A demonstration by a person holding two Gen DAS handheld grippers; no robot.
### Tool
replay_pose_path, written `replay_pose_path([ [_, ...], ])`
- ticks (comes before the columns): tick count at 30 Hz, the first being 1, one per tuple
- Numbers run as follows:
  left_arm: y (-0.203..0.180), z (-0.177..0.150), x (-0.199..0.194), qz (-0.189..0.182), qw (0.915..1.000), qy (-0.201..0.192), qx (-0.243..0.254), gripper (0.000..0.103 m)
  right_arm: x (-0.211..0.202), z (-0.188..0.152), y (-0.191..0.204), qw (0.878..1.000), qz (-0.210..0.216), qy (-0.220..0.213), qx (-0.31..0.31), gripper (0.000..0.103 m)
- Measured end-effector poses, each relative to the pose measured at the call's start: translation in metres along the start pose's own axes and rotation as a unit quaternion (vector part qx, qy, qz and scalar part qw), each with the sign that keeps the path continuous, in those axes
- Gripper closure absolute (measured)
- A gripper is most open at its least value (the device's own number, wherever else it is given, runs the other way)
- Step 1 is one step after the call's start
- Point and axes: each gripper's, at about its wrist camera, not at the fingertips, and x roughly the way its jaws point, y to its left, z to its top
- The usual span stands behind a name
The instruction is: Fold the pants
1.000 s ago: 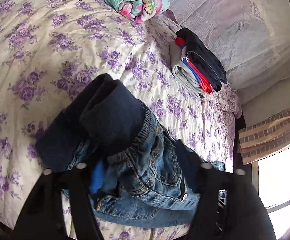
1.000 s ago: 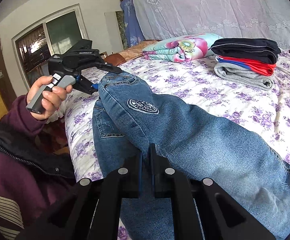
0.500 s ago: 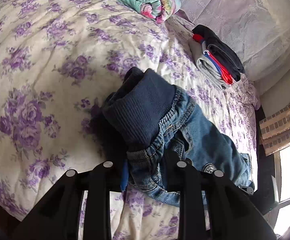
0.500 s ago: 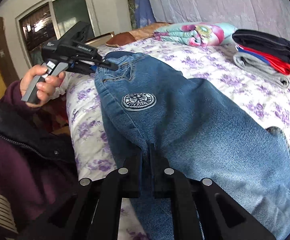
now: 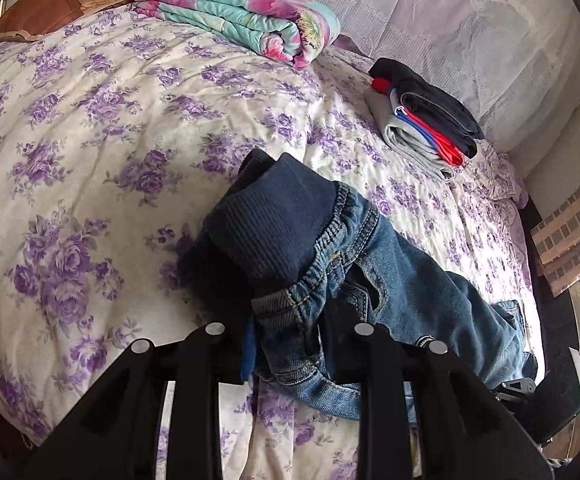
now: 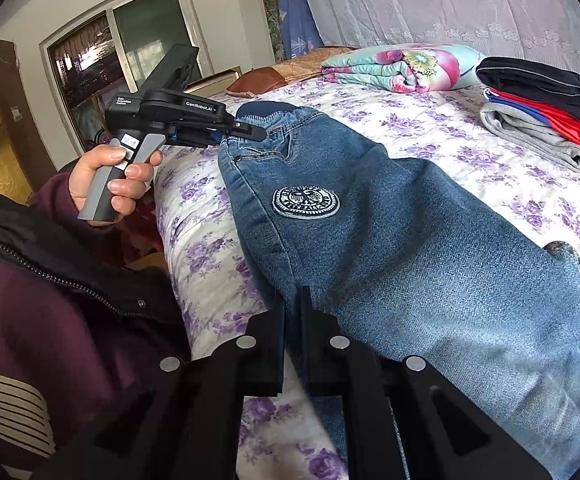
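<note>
The blue denim pants (image 6: 390, 248) are laid lengthwise along the floral bedspread (image 5: 90, 128), waistband clamped by the left gripper (image 5: 290, 344), leg pinched by the right gripper (image 6: 292, 320); hems are cut off.

The blue denim pants (image 6: 410, 240) run out of the right wrist view at its lower right edge, so their leg ends stay unseen. The denim hides the inner faces of the right gripper (image 6: 292, 308)'s jaws. The person's dark maroon jacket sleeve (image 6: 70, 320) is cut off at the left. The writing on the round embroidered patch (image 6: 306, 202) is too small to read.
</note>
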Motion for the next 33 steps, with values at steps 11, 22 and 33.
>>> replay_pose_path([
  [11,0.012,-0.011,0.005,-0.037,0.9983,0.033,-0.03,0.065,0.008,-0.005,0.011,1.0,-0.017,0.02,-0.016,0.061],
  [22,-0.076,-0.028,-0.047,-0.104,0.9883,0.005,0.111,0.026,-0.144,-0.021,-0.058,0.953,-0.23,-0.117,0.159,0.015],
  [33,-0.072,-0.035,0.048,-0.098,0.9904,0.041,0.089,0.017,-0.208,-0.133,-0.242,0.813,-0.369,-0.073,0.444,0.055],
])
